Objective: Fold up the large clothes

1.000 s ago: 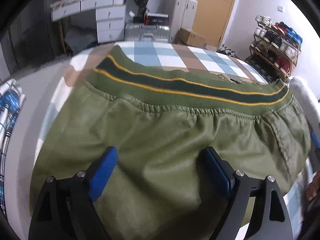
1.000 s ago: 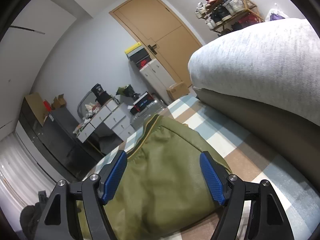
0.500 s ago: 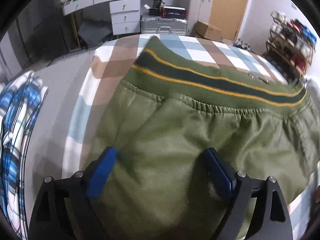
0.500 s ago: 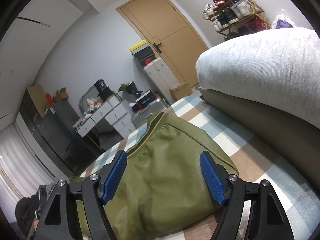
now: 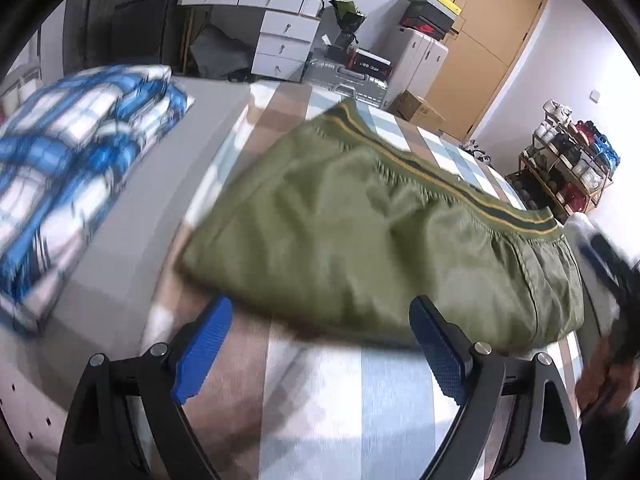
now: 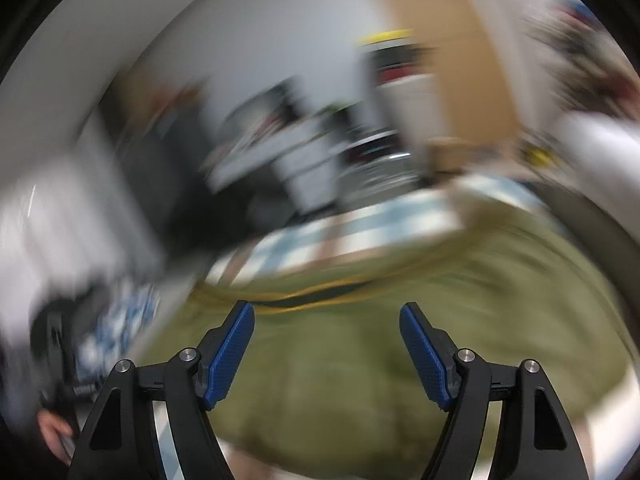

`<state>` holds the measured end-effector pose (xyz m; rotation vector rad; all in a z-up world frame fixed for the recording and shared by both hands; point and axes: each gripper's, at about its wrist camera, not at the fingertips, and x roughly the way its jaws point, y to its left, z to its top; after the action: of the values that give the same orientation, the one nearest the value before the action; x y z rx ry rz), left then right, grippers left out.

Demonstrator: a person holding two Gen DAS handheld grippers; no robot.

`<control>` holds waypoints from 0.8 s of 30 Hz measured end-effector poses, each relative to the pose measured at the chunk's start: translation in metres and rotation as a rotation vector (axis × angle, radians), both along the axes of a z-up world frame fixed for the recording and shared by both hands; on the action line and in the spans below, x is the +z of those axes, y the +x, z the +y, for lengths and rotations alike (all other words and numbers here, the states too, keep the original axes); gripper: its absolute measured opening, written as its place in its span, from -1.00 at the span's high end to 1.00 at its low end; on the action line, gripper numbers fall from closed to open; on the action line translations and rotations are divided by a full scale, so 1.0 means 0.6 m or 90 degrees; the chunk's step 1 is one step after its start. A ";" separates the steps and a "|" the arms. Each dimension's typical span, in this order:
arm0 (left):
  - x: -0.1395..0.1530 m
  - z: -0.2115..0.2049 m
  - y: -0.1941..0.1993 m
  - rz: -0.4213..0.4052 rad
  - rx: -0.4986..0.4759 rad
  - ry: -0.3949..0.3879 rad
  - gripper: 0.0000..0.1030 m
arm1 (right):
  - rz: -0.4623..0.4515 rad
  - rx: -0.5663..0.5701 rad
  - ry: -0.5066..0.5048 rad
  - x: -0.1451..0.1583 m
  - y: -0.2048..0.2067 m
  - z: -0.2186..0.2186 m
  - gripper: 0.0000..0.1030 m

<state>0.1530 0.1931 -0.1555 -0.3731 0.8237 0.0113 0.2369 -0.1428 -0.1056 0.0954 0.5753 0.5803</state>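
The green jacket (image 5: 380,248) lies folded on the checked sheet (image 5: 344,404) of the bed, its striped ribbed hem (image 5: 440,178) along the far edge. In the left wrist view it sits just ahead of the left gripper (image 5: 320,350), whose blue pads stand wide apart with nothing between them; the near folded edge of the jacket runs just beyond the fingertips, and bare sheet fills the gap between the fingers.

The right wrist view is heavily blurred. There the jacket (image 6: 360,360) spreads under and ahead of the right gripper (image 6: 326,354), which is also spread wide and holds nothing; whether its pads touch the fabric cannot be told. The right gripper (image 5: 608,264) shows as a dark smear at the right edge of the left view, beside the jacket's right end.

To the left of the jacket a blue plaid cloth (image 5: 76,160) lies on a grey surface. Beyond the bed stand white drawers (image 5: 284,40), a door (image 5: 484,44) and a shoe rack (image 5: 572,164).
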 end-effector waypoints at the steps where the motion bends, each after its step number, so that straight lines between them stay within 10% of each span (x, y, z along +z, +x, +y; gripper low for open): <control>1: -0.006 0.000 -0.002 0.001 0.000 -0.006 -0.69 | 0.006 0.038 -0.027 0.008 0.020 0.061 -0.44; 4: -0.023 0.008 0.002 0.026 0.009 -0.024 -0.69 | 0.059 0.140 -0.048 0.005 0.087 0.203 -0.39; 8: -0.026 0.022 0.005 0.029 0.022 -0.053 -0.69 | 0.144 0.175 -0.225 -0.058 0.191 0.396 0.01; 13: -0.024 0.033 0.019 0.023 0.021 -0.082 -0.69 | 0.214 0.198 -0.323 -0.132 0.233 0.446 -0.06; 24: -0.030 0.066 0.077 0.011 0.088 -0.225 -0.83 | 0.279 0.140 -0.061 -0.062 0.205 0.218 -0.07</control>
<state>0.1993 0.2325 -0.1738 -0.7635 0.8155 -0.0016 0.3602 -0.0118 -0.1429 0.0686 1.0467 0.7501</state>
